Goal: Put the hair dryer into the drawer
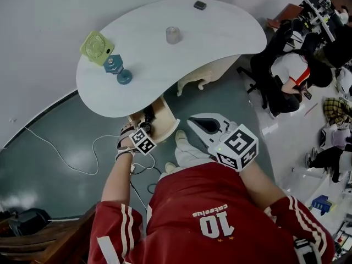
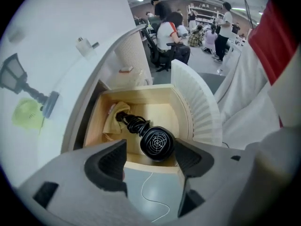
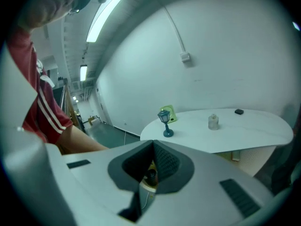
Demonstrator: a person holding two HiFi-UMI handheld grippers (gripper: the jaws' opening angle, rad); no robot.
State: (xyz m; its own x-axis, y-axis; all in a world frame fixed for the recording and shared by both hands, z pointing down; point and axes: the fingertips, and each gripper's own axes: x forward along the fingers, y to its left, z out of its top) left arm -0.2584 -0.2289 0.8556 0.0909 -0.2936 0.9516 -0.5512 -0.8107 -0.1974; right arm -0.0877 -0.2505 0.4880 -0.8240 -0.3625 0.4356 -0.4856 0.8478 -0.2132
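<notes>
- Currently the left gripper is released: its two dark padded jaws stand well apart at the bottom of the left gripper view, pressing on nothing.
- Beyond that gap, at the middle of the view, lies the hair dryer, black, its round grille facing the camera and its coiled cord trailing toward the upper left.
- It rests inside the open drawer, against the near wooden wall, clear of both pads.
- A yellowish cloth sits in the drawer's left part, beside the cord.
- A white ribbed panel curves along the drawer's right side.
- The right gripper is clenched, its pads meeting along a line at the centre of the right gripper view, with nothing clamped between them.
- In the head view that gripper hangs at centre right, apart from the drawer.
- The white curved table fills the upper middle of the head view.
- On it stand a green fan and a small blue lamp at the left, a clear bottle near the centre and a small dark object at the top.
- A thin white cable loops over the grey floor at lower left.
</notes>
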